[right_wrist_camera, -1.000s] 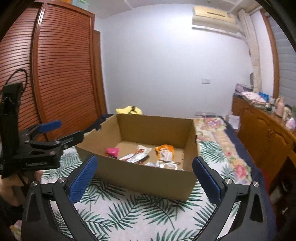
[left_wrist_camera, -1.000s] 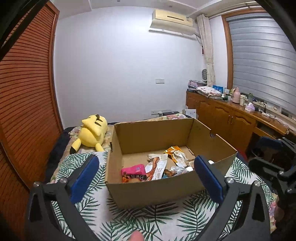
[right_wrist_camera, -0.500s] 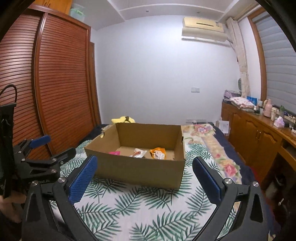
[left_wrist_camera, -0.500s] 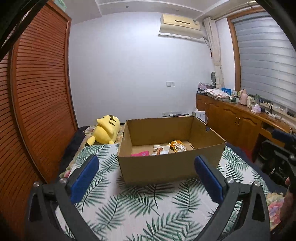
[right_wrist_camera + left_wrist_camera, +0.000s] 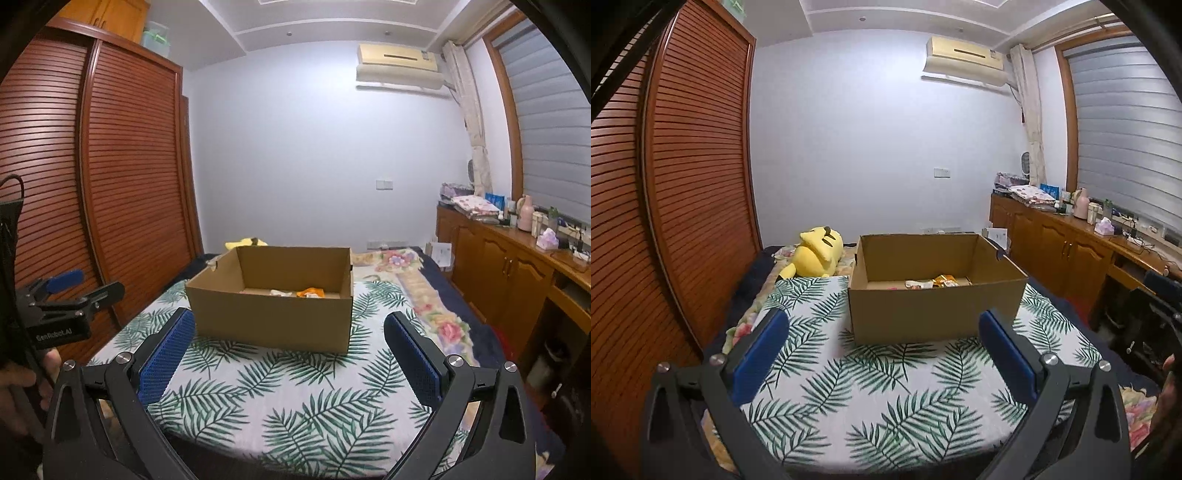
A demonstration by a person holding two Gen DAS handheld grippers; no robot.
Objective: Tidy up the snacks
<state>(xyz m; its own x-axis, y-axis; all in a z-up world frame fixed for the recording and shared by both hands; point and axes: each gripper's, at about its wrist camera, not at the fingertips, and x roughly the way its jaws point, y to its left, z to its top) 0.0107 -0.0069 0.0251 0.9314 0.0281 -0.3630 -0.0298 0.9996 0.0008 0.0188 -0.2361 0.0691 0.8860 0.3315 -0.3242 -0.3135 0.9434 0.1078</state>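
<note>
**Both grippers empty and held back from the snack box**

Nearest the cameras, the left gripper [image 5: 882, 343] and the right gripper [image 5: 288, 343] each hang over the palm-leaf bedspread [image 5: 871, 398] with jaws spread wide and nothing between the blue pads [image 5: 168, 356]. In the right wrist view the left gripper shows again at the left edge, gripped by a hand [image 5: 22, 391].

Further on, the cardboard box [image 5: 934, 306] sits on the bedspread, open at the top and well apart from both grippers. The snacks [image 5: 932, 283] lie on its floor towards the far wall: an orange packet [image 5: 311, 292], a pale wrapper beside it, and a hint of pink at the left that is too small to make out. Much of the floor is hidden behind the near wall.

These packets are probably light, soft and crinkly, with slick film that could slide out of a shallow pinch. The best hold is likely across a flat sealed edge or the packet's middle, squeezed gently so the contents are not crushed. The box wall is stiff enough to bump, so a reach should probably come down from above.

Behind the box lies a yellow plush toy [image 5: 816, 256], then the louvred wardrobe doors [image 5: 690, 206] on the left and a wooden sideboard [image 5: 1060, 247] on the right.
</note>
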